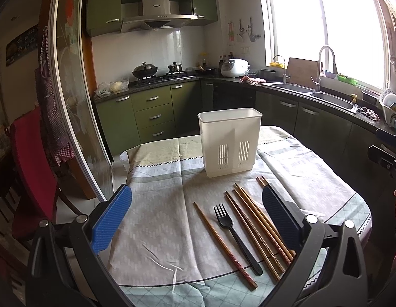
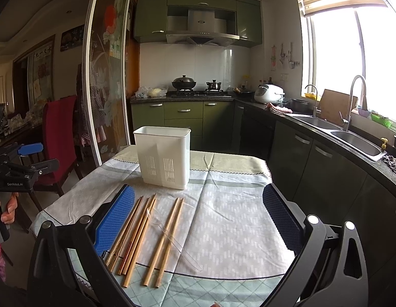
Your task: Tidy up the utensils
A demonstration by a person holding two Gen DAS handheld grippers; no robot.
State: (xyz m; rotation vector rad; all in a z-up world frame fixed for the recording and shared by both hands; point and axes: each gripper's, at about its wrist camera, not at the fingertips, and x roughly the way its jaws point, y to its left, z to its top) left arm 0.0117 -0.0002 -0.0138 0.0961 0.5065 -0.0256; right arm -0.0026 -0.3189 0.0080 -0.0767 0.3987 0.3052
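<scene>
While both grippers hang above the cloth-covered table, nothing is gripped.
Left gripper (image 1: 196, 220): fingers spread wide, empty; blue pads (image 1: 111, 220) face inward.
Right gripper (image 2: 198, 223): fingers spread wide, empty.
Black fork (image 1: 235, 235): flat on the tablecloth (image 1: 152, 220) between the left fingers, tines pointing away toward the holder, handle toward the camera, long axis slightly slanted.
Dark chopstick (image 1: 223, 243): just beside the fork on the left-finger side, parallel to it.
Wooden chopsticks (image 1: 256, 225): bundle lying lengthwise, beside the left gripper's right finger, partly under it.
Bamboo chopsticks (image 2: 166, 240): a pair between the right fingers, long axis running away from the camera; more lie against the right gripper's left finger.
Clear plastic spoon (image 2: 169, 235): crosses the pair diagonally; faint.
White utensil holder (image 1: 230, 144): upright, beyond all fingertips, slotted side facing the cameras.
</scene>
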